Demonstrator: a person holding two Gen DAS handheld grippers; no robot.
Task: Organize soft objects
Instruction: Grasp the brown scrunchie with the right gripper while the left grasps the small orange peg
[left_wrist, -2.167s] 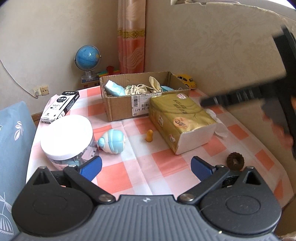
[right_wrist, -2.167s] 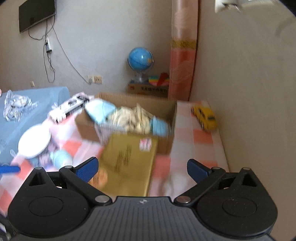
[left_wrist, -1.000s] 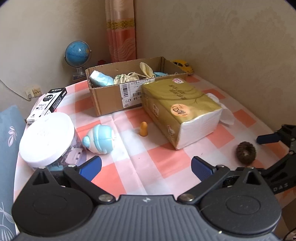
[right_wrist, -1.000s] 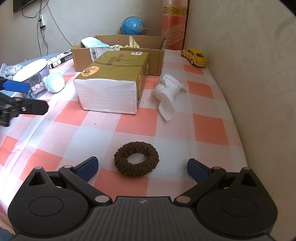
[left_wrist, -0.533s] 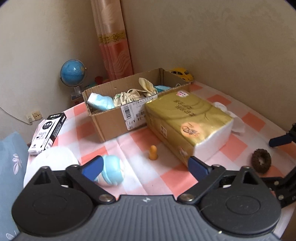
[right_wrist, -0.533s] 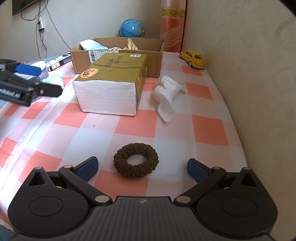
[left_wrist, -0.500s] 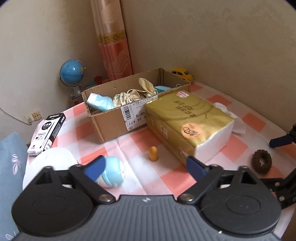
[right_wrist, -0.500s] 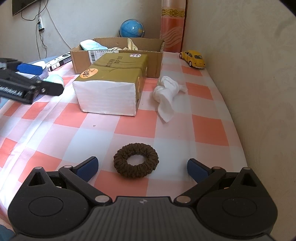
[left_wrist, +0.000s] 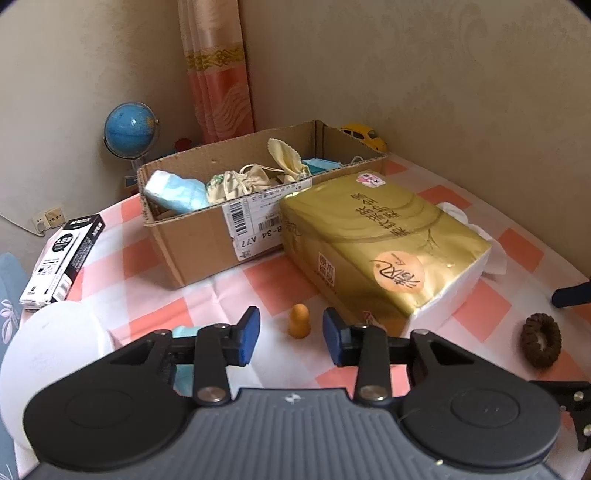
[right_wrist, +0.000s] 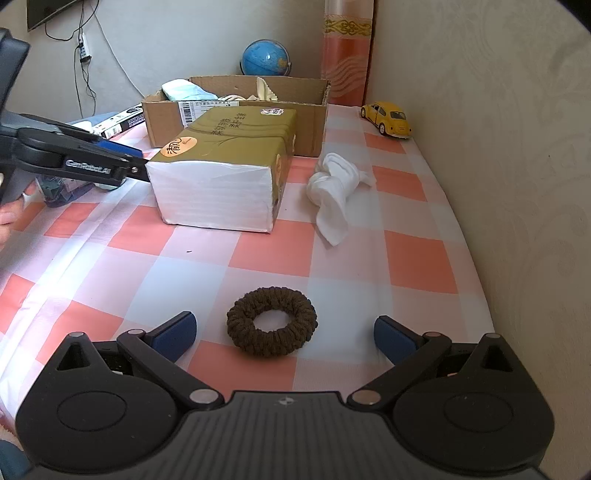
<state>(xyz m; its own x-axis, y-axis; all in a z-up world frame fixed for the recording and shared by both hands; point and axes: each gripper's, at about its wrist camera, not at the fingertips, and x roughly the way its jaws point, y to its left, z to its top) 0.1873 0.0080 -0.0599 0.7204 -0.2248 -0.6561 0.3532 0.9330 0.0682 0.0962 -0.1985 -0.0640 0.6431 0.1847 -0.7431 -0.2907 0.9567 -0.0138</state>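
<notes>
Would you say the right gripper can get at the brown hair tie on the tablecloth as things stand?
Probably yes: the right gripper is open, the brown hair tie lies flat between its fingers, and nothing stands between them.

You're working in a lived-in home room. The surface (right_wrist: 413, 254) wears a pink-and-white checked cloth and stands against a patterned wallpapered wall. A blue globe (left_wrist: 130, 130) and an orange curtain (left_wrist: 218, 81) fill the corner, a yellow toy car (right_wrist: 387, 119) sits nearby, and a wall-mounted television (right_wrist: 48, 9) hangs above trailing cables.
</notes>
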